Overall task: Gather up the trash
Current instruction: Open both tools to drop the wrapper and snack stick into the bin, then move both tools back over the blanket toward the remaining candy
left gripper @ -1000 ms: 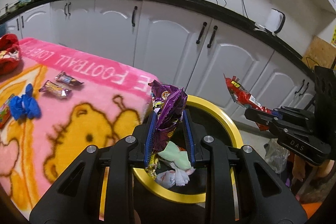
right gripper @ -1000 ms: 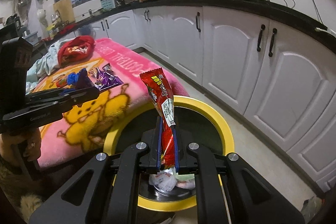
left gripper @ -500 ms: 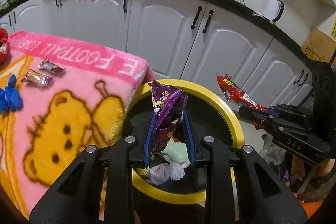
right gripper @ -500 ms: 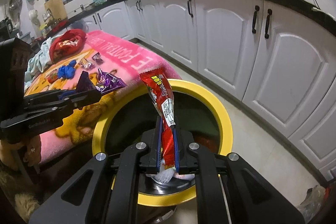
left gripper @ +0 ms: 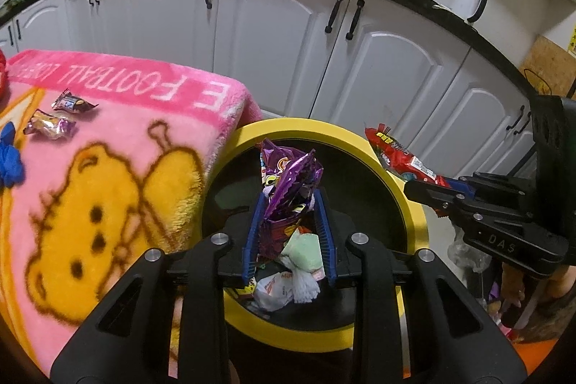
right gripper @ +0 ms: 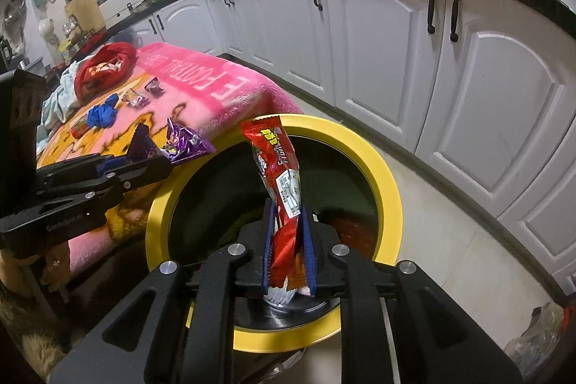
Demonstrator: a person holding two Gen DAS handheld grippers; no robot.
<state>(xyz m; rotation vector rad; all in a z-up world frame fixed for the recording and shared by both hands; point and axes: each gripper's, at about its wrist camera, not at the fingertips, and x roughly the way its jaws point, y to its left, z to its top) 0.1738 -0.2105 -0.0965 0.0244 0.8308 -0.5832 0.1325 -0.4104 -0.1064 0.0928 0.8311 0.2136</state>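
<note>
My left gripper (left gripper: 288, 200) is shut on a crumpled purple snack wrapper (left gripper: 288, 182) and holds it over the open mouth of a yellow-rimmed black bin (left gripper: 410, 204). My right gripper (right gripper: 286, 207) is shut on a long red snack wrapper (right gripper: 277, 164) and holds it upright over the same bin (right gripper: 387, 189). Paper and wrappers (left gripper: 295, 279) lie at the bin's bottom. Each gripper shows in the other's view: the right one (left gripper: 424, 189) at the bin's right, the left one (right gripper: 158, 164) at its left with the purple wrapper (right gripper: 183, 143).
A pink blanket-covered table (left gripper: 108, 175) touches the bin's left side. On it lie two small candy wrappers (left gripper: 50, 125), a blue crumpled piece (right gripper: 102, 114) and a red cloth item (right gripper: 104, 63). White cabinets (left gripper: 273, 35) stand behind. A plastic bag (right gripper: 536, 337) lies on the floor.
Both grippers have moved from the table's edge to over the bin and lower toward its mouth. Both still grip their wrappers.
</note>
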